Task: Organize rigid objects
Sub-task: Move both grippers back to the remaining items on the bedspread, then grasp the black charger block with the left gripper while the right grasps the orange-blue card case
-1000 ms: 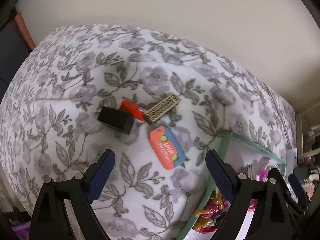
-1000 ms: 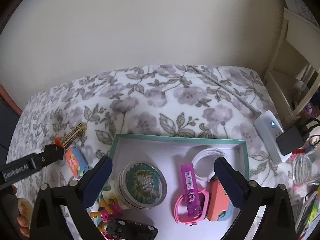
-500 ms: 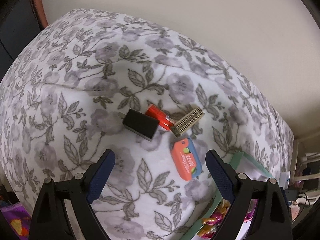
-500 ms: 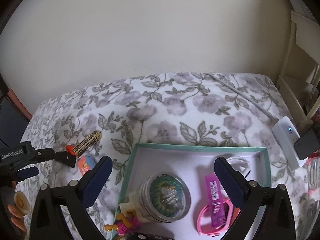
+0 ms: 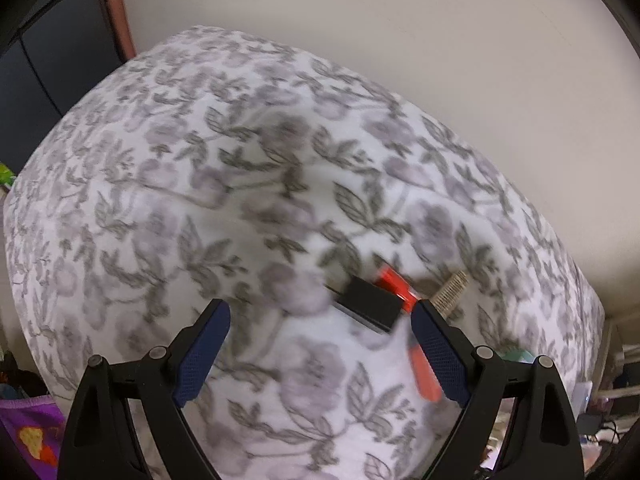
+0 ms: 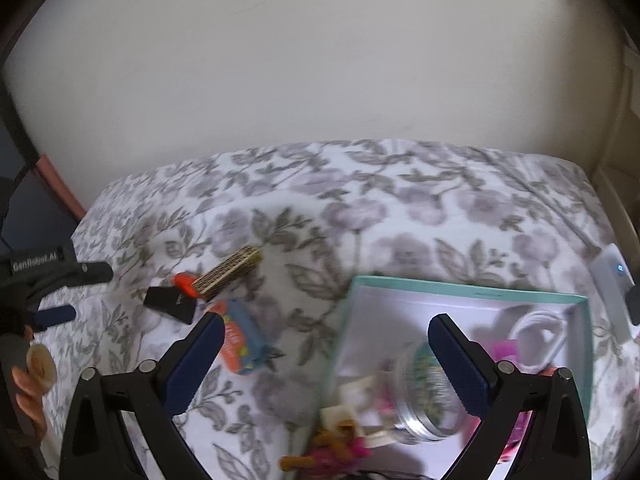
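On the floral bedspread lie a black box (image 5: 368,306), a red stick (image 5: 394,280), a gold ridged strip (image 5: 452,292) and an orange-and-blue case (image 5: 424,376), half hidden by a finger. My left gripper (image 5: 318,316) hovers open above them, the black box showing just inside its right finger. In the right wrist view the same black box (image 6: 170,302), red stick (image 6: 184,282), strip (image 6: 232,268) and case (image 6: 242,336) sit left of the teal box (image 6: 460,290). My right gripper (image 6: 326,324) hangs open over the teal box's left edge, holding nothing. The left gripper (image 6: 76,292) shows at far left.
The teal box holds a metal-lidded jar (image 6: 424,384), a white ring (image 6: 540,336), a pink item (image 6: 504,350) and a small toy figure (image 6: 332,444). A white device (image 6: 612,284) lies on the bed's right edge. A wall backs the bed. A hand (image 6: 24,380) grips the left tool.
Both views slid leftward over the bed. In the left wrist view the loose items drifted down and right toward its right finger. In the right wrist view the teal box shifted right.
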Demonstrator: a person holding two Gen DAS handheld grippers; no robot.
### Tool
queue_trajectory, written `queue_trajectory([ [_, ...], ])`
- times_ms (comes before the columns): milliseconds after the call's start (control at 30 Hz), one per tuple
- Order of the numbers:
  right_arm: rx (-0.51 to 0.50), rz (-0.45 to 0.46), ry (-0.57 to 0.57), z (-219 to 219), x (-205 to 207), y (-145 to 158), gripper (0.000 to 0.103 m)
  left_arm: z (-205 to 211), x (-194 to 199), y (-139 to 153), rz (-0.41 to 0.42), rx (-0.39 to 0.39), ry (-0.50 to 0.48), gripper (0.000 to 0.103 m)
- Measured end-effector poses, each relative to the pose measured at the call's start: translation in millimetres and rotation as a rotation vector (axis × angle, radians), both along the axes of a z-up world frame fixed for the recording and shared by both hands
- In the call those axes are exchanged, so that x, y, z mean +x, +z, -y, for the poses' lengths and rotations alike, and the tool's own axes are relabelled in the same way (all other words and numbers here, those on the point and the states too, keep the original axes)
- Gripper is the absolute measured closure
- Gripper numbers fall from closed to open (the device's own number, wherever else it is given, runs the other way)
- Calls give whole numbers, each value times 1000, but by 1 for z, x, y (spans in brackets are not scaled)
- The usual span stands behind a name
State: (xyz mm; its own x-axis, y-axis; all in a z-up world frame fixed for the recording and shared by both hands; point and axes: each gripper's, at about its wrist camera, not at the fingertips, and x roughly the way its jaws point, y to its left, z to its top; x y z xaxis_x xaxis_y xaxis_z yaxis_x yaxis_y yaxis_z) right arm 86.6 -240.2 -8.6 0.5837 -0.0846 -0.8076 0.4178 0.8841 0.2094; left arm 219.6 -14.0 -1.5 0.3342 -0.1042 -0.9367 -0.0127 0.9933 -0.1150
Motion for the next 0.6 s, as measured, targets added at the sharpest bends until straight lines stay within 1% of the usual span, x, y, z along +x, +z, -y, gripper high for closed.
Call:
queue_trajectory([
  [100, 12, 2, 31, -14, 10, -1, 0, -16, 8, 0, 6, 5, 34, 11],
  [167, 14, 5, 53, -24, 16, 0, 2, -27, 13, -3, 1, -6, 51, 11],
  [333, 6, 2, 100, -44, 30, -2, 4, -36, 20, -12, -20, -18, 59, 11],
  [467, 14, -20, 122, -53, 42, -13, 5, -30, 23, -19, -20, -30, 30, 11],
  [600, 22, -56, 154, -64, 54, -31, 6, -11, 24, -28, -8, -48, -45, 11],
])
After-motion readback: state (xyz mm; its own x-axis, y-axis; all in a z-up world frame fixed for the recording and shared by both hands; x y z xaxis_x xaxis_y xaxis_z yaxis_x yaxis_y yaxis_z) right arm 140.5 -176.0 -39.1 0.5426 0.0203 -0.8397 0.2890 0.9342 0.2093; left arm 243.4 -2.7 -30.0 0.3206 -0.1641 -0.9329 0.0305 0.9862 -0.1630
